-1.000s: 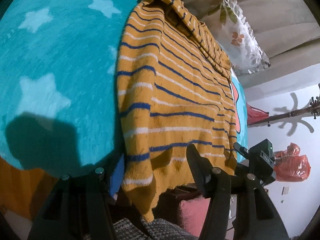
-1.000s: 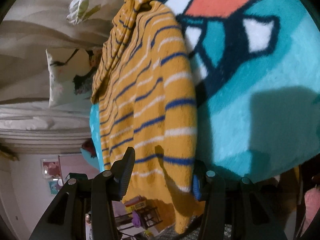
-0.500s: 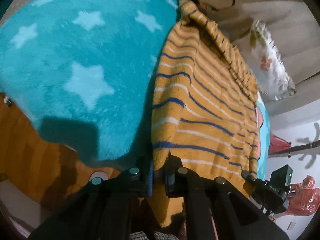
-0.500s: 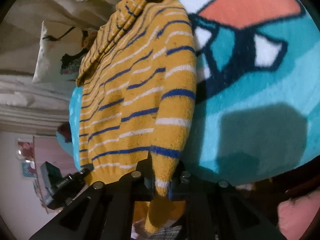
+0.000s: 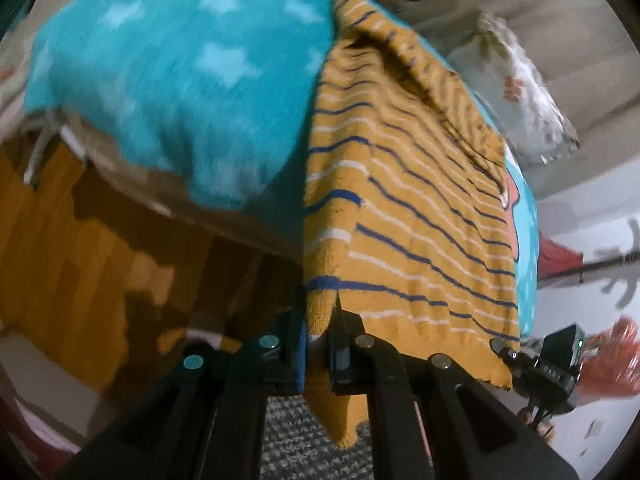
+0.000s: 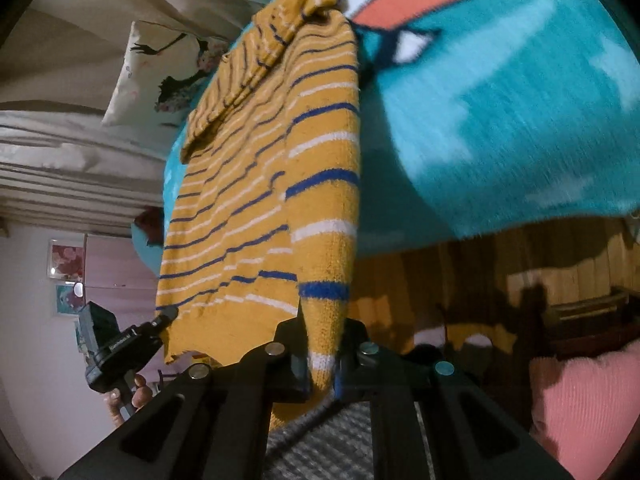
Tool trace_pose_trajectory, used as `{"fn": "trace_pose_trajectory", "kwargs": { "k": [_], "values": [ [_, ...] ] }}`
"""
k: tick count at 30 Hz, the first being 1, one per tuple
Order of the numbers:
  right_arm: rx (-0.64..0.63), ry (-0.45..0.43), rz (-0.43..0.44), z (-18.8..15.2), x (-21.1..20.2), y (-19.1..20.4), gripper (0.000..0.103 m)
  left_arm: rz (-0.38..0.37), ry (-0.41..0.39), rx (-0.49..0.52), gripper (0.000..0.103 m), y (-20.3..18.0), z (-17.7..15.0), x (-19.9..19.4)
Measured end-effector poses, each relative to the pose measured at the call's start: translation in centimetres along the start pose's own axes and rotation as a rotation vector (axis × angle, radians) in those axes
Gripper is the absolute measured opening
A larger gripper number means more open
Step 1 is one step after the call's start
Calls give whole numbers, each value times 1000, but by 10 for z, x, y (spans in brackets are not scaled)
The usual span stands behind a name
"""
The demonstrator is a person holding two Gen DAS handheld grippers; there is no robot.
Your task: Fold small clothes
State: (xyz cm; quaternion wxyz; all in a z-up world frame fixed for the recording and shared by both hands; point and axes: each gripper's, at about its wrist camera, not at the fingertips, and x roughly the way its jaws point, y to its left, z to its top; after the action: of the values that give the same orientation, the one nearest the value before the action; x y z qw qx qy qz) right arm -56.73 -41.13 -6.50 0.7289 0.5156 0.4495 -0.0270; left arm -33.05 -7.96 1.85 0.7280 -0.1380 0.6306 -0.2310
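A small yellow sweater with blue and white stripes [image 5: 404,208] lies on a teal blanket [image 5: 192,80], its hem hanging past the bed edge. My left gripper [image 5: 318,332] is shut on the sweater's near left hem corner. My right gripper [image 6: 322,344] is shut on the sweater [image 6: 272,184] at its near right hem corner. Both corners are lifted off the bed. Each gripper shows in the other's view: the right one [image 5: 556,364], the left one [image 6: 116,344]. The folded-in sleeves lie near the collar at the far end.
The teal blanket [image 6: 500,112] has stars and a cartoon face. Floral pillows [image 5: 520,92] [image 6: 160,68] lie at the bed's far side. A wooden bed side [image 5: 80,260] drops below the blanket. A pink cushion [image 6: 584,400] is low at right. A red bag [image 5: 612,356] hangs by the wall.
Both grippers closed on the sweater's hem corners, then pulled back and lifted them away from the bed edge. The views now sit lower, showing the wooden bed side.
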Motion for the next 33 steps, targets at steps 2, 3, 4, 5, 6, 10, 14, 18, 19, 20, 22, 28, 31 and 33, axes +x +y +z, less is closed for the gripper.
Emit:
{"fn": "trace_pose_trajectory", "kwargs": {
  "k": [2,3,4,5,6,10,14,18,19,20,22,28,31,33],
  "values": [
    [4,-11,14,5,0,3,8,-12,-15,-17,7,-2,6,-5],
    [-10,-20,17,10,-2,9,8,-7,-37,-6,7,-8,12,-10],
    [-26,-25,17,13,-4,15,8,-3,-52,3,7,-13,16,-13],
    [-43,-29,19,17,-7,21,8,-3,-66,13,7,-16,19,-18],
    [-65,-37,27,24,-9,32,8,-8,-82,18,7,-19,24,-23],
    [-125,-62,44,53,-19,61,8,-26,-134,40,7,-37,58,-30],
    [-153,-103,52,104,-14,91,8,-26,-180,93,7,-69,96,-26],
    [-155,-148,34,159,1,113,8,-41,-194,127,7,-83,151,-6],
    [-141,-154,36,173,7,114,8,-44,-186,131,7,-83,172,6],
    [-118,-158,40,191,14,115,8,-43,-180,134,7,-81,182,16],
    [-85,-169,31,218,29,117,8,-35,-157,137,7,-77,212,42],
    [55,-181,-27,291,72,100,8,-35,-50,156,8,-71,275,108],
    [122,-166,-42,316,93,87,11,-75,-8,155,9,-70,296,124],
    [167,-159,-53,328,103,78,12,-128,19,123,18,-65,307,132]
  ]
}}
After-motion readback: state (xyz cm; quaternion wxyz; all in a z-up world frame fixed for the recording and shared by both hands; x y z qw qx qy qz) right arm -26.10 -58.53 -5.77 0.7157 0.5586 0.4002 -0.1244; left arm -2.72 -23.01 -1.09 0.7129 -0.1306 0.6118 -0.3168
